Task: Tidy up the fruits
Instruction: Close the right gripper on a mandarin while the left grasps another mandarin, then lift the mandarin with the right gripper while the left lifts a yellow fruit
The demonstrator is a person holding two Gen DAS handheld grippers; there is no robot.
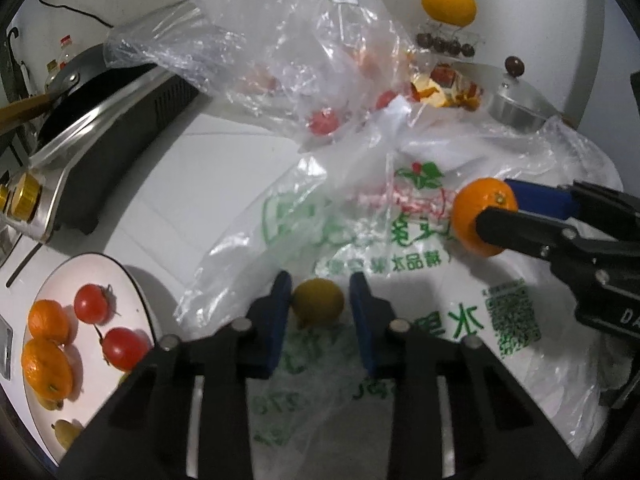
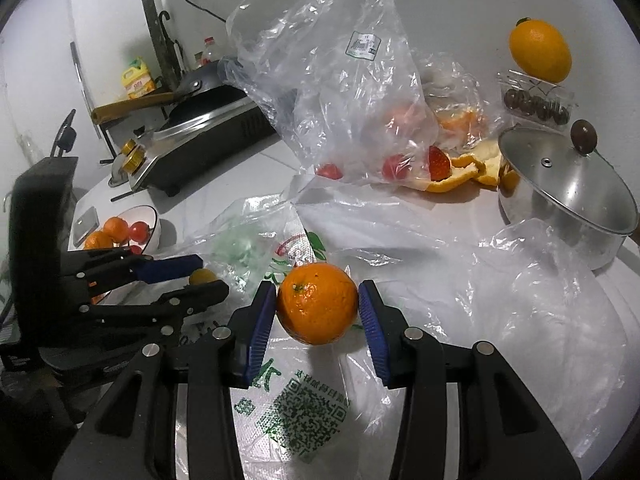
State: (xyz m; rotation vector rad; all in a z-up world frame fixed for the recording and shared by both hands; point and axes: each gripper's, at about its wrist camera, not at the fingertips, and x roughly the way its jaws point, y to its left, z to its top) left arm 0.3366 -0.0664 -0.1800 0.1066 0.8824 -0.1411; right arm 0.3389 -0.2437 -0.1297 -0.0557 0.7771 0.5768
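The right gripper (image 2: 317, 307) clamps one orange (image 2: 317, 303) between its pads, while the left gripper (image 1: 319, 300) closes on one small yellow fruit (image 1: 318, 301) between its jaws, one plate (image 1: 138, 294) beside them holding two tomatoes (image 1: 91, 303).

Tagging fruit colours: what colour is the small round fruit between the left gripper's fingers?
Dull yellow, the small round fruit shows best in the left wrist view.
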